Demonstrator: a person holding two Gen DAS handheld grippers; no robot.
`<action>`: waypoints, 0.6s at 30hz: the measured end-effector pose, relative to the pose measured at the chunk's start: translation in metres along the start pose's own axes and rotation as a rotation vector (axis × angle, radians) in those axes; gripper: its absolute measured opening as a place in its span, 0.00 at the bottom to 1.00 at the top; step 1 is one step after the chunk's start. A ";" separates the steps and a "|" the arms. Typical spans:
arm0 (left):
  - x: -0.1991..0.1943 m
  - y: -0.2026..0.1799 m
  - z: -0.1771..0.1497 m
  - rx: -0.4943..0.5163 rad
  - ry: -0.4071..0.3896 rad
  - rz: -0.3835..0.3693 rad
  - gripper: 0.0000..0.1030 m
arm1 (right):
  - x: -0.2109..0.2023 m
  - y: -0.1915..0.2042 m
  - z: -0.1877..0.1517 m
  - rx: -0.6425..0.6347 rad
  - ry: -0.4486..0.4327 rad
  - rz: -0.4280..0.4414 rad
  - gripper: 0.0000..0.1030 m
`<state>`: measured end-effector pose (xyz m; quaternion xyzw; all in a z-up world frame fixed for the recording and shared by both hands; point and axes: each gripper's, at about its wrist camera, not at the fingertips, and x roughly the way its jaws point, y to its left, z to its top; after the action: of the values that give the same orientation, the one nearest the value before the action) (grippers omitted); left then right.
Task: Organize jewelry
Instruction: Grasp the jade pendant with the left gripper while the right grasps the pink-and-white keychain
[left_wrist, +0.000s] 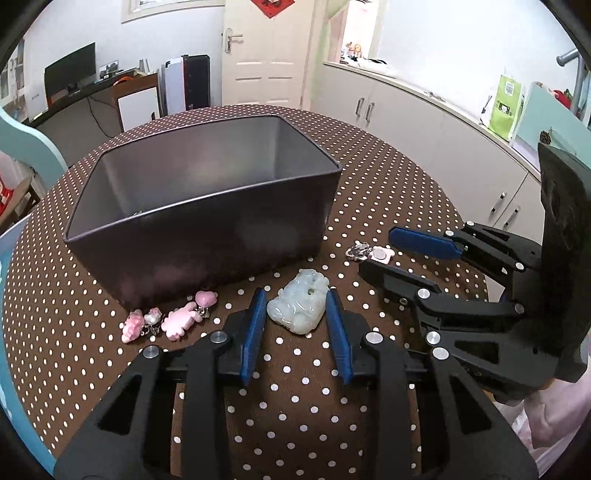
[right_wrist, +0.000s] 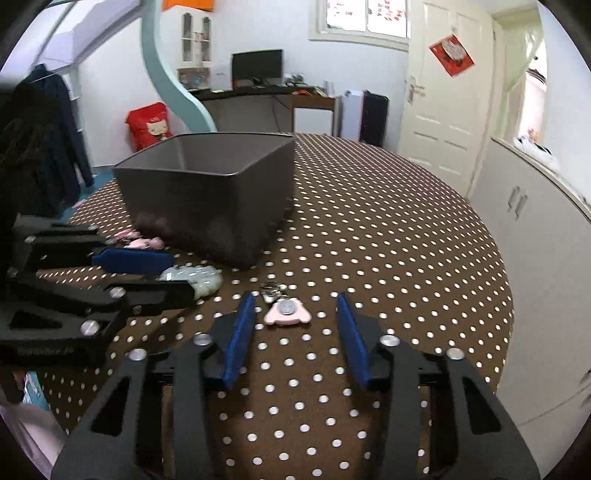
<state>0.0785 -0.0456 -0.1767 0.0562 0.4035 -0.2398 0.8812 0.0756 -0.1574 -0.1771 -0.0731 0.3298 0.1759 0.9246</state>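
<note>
While the grey bin (left_wrist: 199, 206) looks nearly empty, all jewelry lies just before it on the tabletop (left_wrist: 369, 192). Left gripper (left_wrist: 297, 317) fingers touch the jade pendant (left_wrist: 298, 305); right gripper (right_wrist: 295, 325) fingers straddle the pink charm (right_wrist: 287, 313), not touching.

charms (left_wrist: 162, 320) before box (left_wrist: 207, 236), on table (left_wrist: 388, 192)

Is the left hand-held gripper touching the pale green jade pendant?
Touching. In the left wrist view the left hand-held gripper has both blue pads against the sides of the jade pendant, with no gap visible.
</note>
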 end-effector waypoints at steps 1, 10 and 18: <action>0.001 0.000 0.000 0.005 -0.002 0.000 0.35 | -0.001 0.001 -0.002 -0.002 -0.008 0.001 0.36; 0.006 -0.005 0.002 0.025 0.002 -0.020 0.32 | -0.001 0.003 -0.007 -0.004 -0.031 0.021 0.22; 0.003 0.001 0.000 -0.021 0.000 -0.057 0.29 | 0.000 -0.001 -0.003 0.027 -0.027 0.036 0.22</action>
<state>0.0805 -0.0456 -0.1787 0.0356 0.4075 -0.2604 0.8746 0.0739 -0.1595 -0.1796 -0.0521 0.3211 0.1890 0.9265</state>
